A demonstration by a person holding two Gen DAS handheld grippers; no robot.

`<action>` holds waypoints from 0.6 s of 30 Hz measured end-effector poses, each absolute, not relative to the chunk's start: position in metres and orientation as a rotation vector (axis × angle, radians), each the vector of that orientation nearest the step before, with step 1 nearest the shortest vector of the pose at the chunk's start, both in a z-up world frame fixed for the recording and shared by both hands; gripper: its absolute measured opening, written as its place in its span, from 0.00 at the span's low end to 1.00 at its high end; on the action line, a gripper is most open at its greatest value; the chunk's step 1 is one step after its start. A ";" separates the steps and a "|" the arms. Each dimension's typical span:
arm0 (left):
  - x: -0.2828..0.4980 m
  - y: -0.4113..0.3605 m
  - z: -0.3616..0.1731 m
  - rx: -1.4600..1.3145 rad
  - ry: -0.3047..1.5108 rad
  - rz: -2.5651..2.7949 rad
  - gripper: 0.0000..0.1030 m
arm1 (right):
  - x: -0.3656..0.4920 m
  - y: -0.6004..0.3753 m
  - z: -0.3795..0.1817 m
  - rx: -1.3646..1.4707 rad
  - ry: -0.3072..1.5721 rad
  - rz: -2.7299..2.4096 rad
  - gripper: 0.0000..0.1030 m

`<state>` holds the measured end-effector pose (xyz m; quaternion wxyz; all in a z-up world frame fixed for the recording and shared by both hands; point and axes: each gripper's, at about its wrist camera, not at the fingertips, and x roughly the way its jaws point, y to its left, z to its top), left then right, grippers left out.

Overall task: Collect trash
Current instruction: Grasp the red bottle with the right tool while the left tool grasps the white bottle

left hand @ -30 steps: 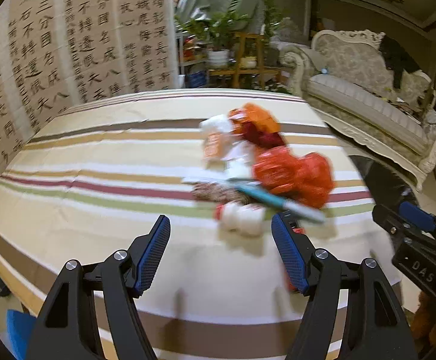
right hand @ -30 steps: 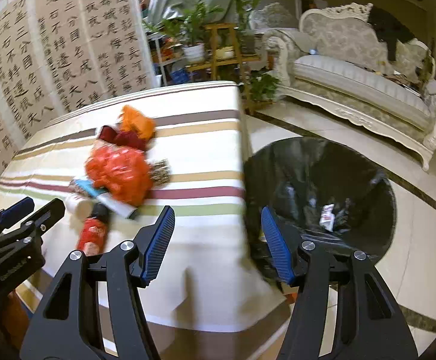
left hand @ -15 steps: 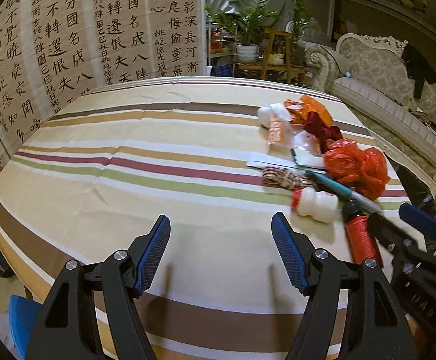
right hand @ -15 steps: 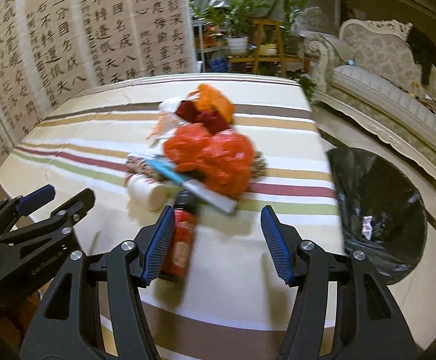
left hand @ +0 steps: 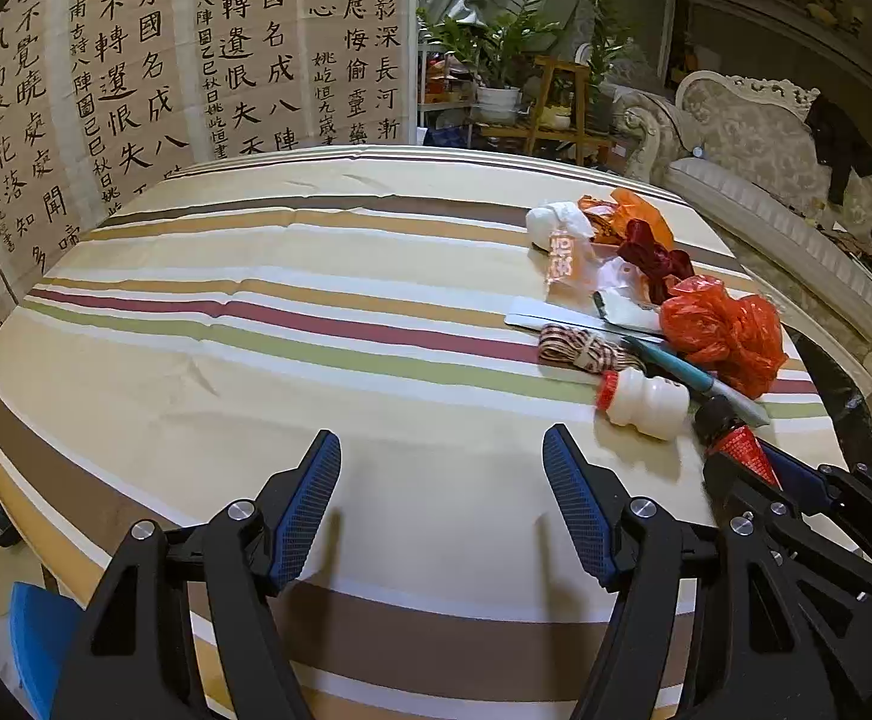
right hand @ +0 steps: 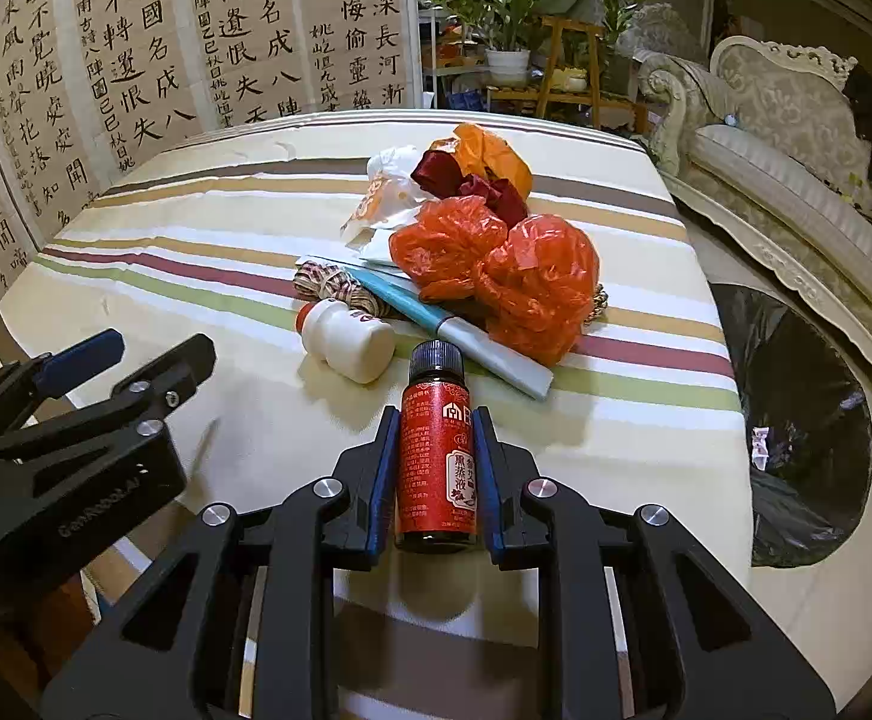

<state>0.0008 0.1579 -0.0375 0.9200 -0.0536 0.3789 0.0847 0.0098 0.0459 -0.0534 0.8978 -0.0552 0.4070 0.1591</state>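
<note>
My right gripper [right hand: 434, 420] is shut on a small red bottle [right hand: 435, 456] with a black cap, lying on the striped tablecloth [right hand: 208, 420]. Beyond it lies a trash pile: a white bottle [right hand: 349, 341], a teal tube [right hand: 454, 330], crumpled red plastic bags [right hand: 502, 270], a string bundle [right hand: 331, 288], an orange bag [right hand: 490, 153] and white wrappers [right hand: 388, 204]. My left gripper [left hand: 442, 501] is open and empty over bare cloth, left of the pile. In its view, the white bottle [left hand: 646, 399], red bags [left hand: 724, 336] and right gripper [left hand: 796, 498] show at right.
A bin lined with a black bag [right hand: 796, 420] stands on the floor right of the table, with a little trash inside. A sofa [right hand: 796, 138] and plant stand [right hand: 556, 72] lie behind. A calligraphy screen [left hand: 136, 90] stands left.
My right gripper swung from the bin back to the pile and closed on the red bottle. My left gripper drifted left, away from the pile, still open.
</note>
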 end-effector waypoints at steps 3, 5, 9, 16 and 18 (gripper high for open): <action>0.001 0.152 -0.036 -0.102 0.777 0.164 0.66 | 0.005 0.040 -0.049 -0.106 0.829 0.328 0.23; 0.001 0.146 -0.036 -0.099 0.777 0.154 0.66 | 0.003 0.035 -0.045 -0.098 0.818 0.325 0.23; 0.003 0.134 -0.035 -0.091 0.782 0.134 0.66 | -0.001 0.021 -0.039 -0.084 0.797 0.303 0.23; 0.013 0.113 -0.035 -0.080 0.797 0.112 0.66 | 0.001 -0.013 -0.035 -0.033 0.777 0.256 0.23; 0.018 0.106 -0.034 -0.070 0.798 0.108 0.66 | 0.005 -0.023 -0.035 -0.015 0.777 0.242 0.23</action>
